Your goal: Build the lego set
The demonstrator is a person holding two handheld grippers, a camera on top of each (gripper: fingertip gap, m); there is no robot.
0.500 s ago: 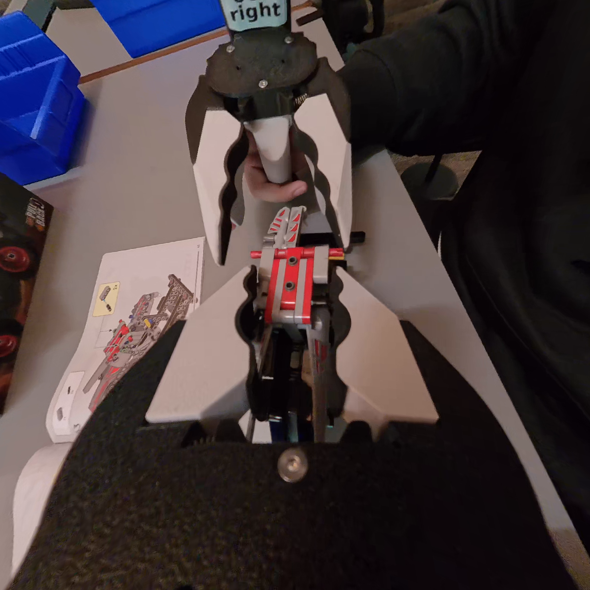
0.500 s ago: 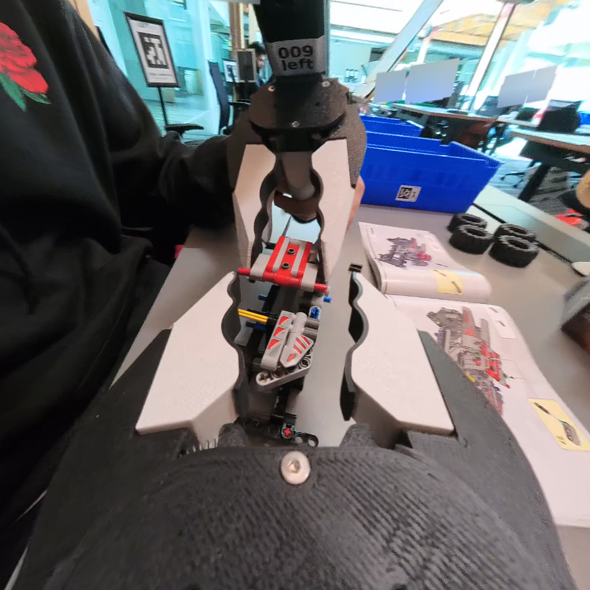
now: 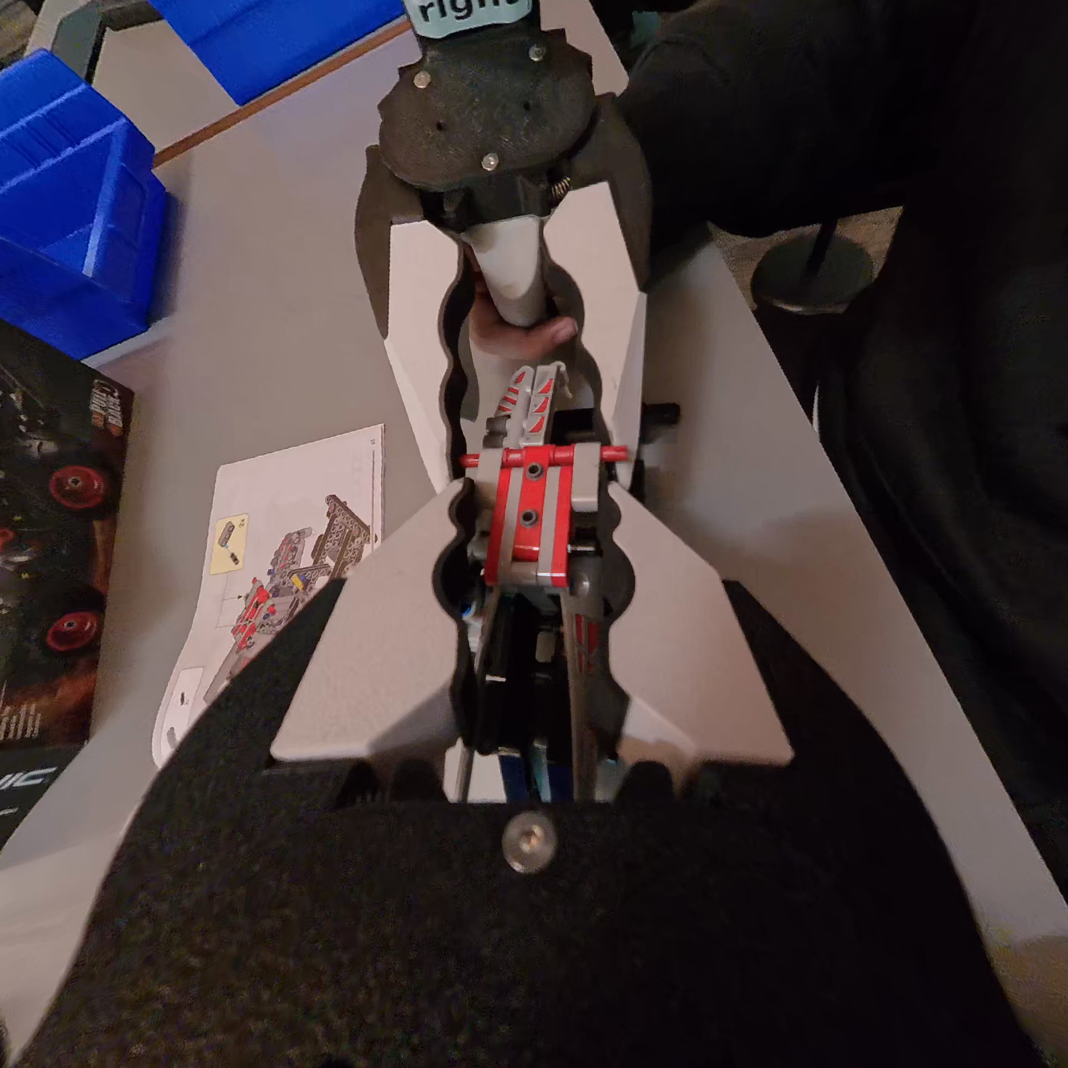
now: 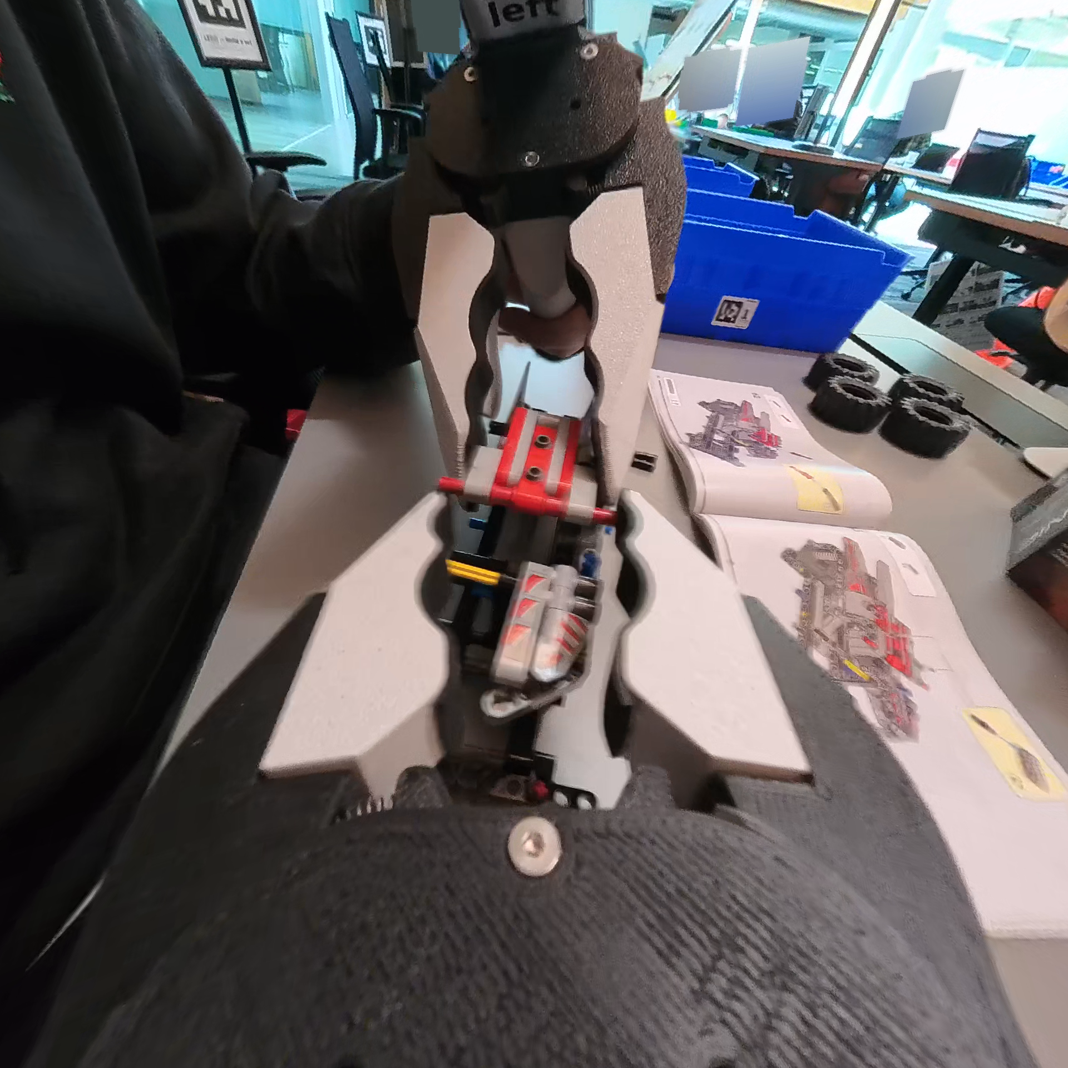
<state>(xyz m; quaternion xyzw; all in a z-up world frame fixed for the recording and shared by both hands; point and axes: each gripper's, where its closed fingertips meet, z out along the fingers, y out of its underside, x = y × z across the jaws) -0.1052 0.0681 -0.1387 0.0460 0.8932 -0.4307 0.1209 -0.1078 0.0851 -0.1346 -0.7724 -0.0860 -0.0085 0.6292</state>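
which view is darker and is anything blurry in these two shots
Left wrist view is the dimmer one, the person's sleeve nearly black; right wrist view is bright from the windows behind, with slight motion blur on the lego model and the open instruction booklet; both show wide-angle bending at the edges.

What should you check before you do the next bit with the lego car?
1. Left gripper shut on the lego car: ok.
2. Right gripper gripping it too: cannot tell; its fingers sit close on both sides.
3. Instruction booklet open on the table: ok.
4. Black tyres out on the table: ok.
5. Car resting on the table or lifted: cannot tell.
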